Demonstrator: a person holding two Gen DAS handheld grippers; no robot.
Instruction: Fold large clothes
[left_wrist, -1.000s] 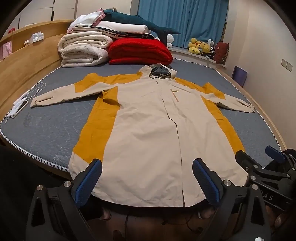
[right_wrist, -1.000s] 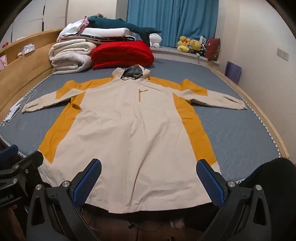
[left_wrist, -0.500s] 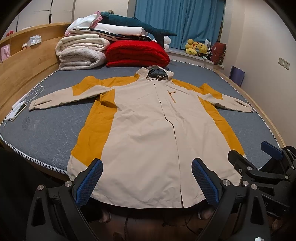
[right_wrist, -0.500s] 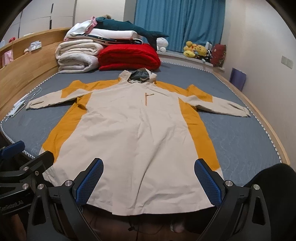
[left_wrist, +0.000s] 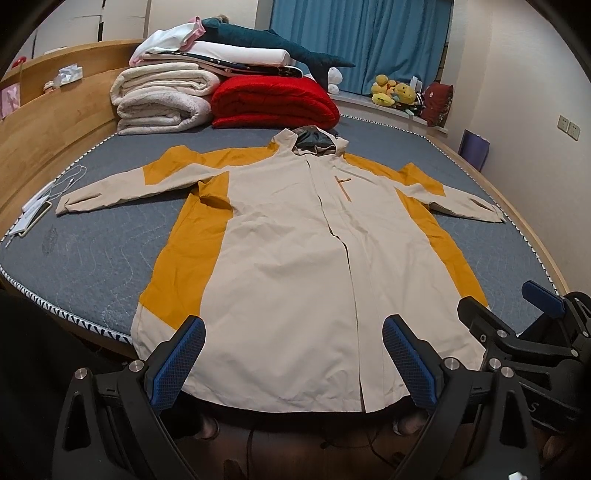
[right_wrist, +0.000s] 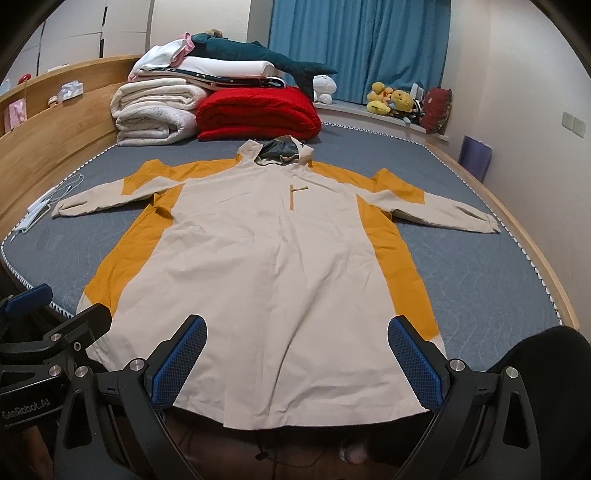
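A long beige coat with mustard side panels (left_wrist: 295, 266) lies flat, front up, on the grey bed, sleeves spread out, hood toward the far end; it also shows in the right wrist view (right_wrist: 266, 266). Its hem hangs over the near edge of the bed. My left gripper (left_wrist: 293, 360) is open and empty, hovering just before the hem. My right gripper (right_wrist: 297, 360) is open and empty at the same height, to the right of the left one; it shows in the left wrist view (left_wrist: 517, 314).
Folded white blankets (left_wrist: 162, 98), a red quilt (left_wrist: 275, 103) and a teal shark plush (left_wrist: 273, 40) are stacked at the head of the grey mattress (left_wrist: 85, 258). A phone and cable (left_wrist: 37, 214) lie at the left edge. Wooden frame (left_wrist: 44, 122) on the left, wall on the right.
Both grippers have risen slightly and drifted, so the coat sits a little lower and nearer in both views. The coat has not moved. Both grippers stay open.
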